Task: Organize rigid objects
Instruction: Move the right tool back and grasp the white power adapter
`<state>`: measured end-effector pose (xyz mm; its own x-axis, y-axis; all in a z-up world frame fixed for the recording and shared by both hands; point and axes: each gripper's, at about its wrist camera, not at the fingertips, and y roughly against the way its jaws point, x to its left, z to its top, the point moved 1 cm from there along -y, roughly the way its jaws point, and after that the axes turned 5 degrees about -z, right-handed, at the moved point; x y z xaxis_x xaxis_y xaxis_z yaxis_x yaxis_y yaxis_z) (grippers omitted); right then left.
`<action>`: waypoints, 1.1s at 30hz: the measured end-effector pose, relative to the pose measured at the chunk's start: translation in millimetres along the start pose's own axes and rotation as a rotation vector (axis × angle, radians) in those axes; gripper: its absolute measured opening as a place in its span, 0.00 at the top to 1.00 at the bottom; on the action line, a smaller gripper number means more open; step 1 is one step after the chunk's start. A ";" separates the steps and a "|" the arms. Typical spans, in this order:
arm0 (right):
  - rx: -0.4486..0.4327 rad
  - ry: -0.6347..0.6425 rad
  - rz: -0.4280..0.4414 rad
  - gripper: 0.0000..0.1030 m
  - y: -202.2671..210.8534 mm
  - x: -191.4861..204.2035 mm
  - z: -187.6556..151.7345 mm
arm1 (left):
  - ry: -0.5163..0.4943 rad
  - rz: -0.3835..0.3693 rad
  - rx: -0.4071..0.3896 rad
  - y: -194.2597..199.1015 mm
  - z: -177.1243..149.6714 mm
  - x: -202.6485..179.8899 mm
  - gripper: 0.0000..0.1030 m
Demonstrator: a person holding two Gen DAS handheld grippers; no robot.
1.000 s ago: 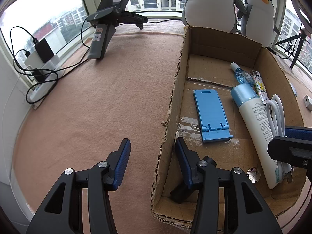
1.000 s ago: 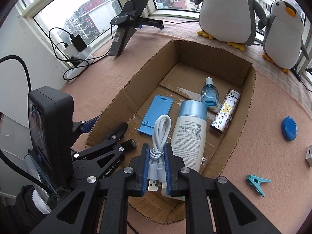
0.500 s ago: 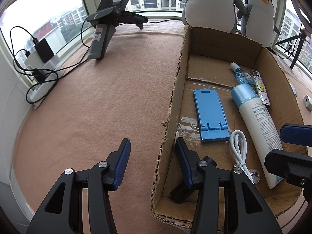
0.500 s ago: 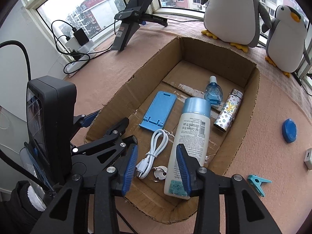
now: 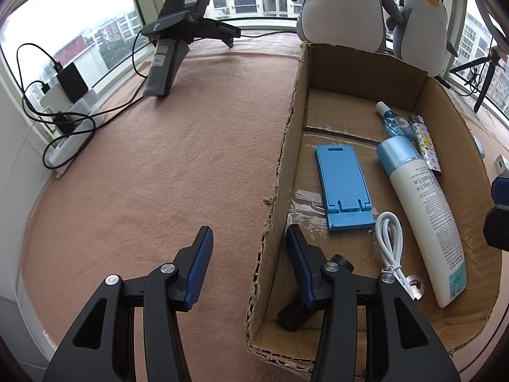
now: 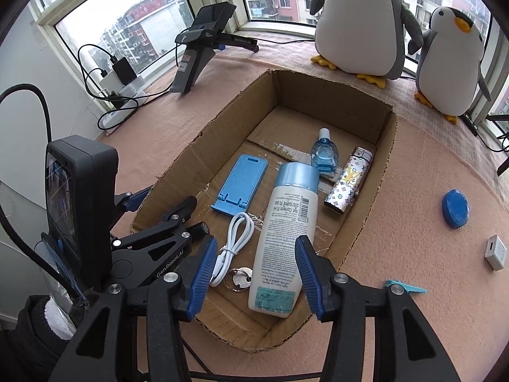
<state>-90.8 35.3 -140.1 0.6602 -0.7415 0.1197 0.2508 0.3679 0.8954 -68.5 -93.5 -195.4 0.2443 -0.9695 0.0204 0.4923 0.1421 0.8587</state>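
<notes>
An open cardboard box [image 6: 386, 156] [image 5: 286, 146] holds a blue phone stand [image 6: 240, 184] [image 5: 343, 187], a white lotion bottle [image 6: 286, 235] [image 5: 423, 210], a small blue bottle [image 6: 324, 156], a patterned lighter [image 6: 348, 181], a coiled white USB cable [image 6: 235, 238] [image 5: 389, 242] and a key [image 6: 240, 281]. My right gripper [image 6: 254, 267] is open and empty above the box's near end. My left gripper [image 5: 249, 264] is open and empty, straddling the box's left wall.
On the brown cloth to the right of the box lie a blue lid [image 6: 455, 208], a white adapter [image 6: 496, 253] and a teal clip [image 6: 404, 286]. Two plush penguins [image 6: 359, 22] stand behind the box. A spare gripper on a stand [image 6: 203, 44] and chargers with cables [image 6: 117, 79] sit far left.
My right gripper opened and let go of the white USB cable, which now lies in the box beside the lotion bottle. The gripper then drew back and up. The left gripper stayed still.
</notes>
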 end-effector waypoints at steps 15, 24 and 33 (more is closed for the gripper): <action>-0.058 -0.227 -0.174 0.48 31.2 -120.4 -16.8 | -0.011 0.013 0.002 0.5 -1.3 -1.1 0.55; -0.047 -0.376 -0.338 0.38 38.9 -212.6 -39.0 | -0.021 0.027 0.004 0.8 -0.7 -3.7 0.55; 0.025 -0.516 -0.367 0.34 25.5 -297.9 -49.4 | -0.027 0.036 0.006 0.7 -0.1 -5.5 0.55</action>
<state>-246.2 293.3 -174.2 0.1068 -0.9942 -0.0117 0.3750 0.0294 0.9265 -69.4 -88.1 -195.0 0.2393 -0.9688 0.0651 0.4785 0.1760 0.8602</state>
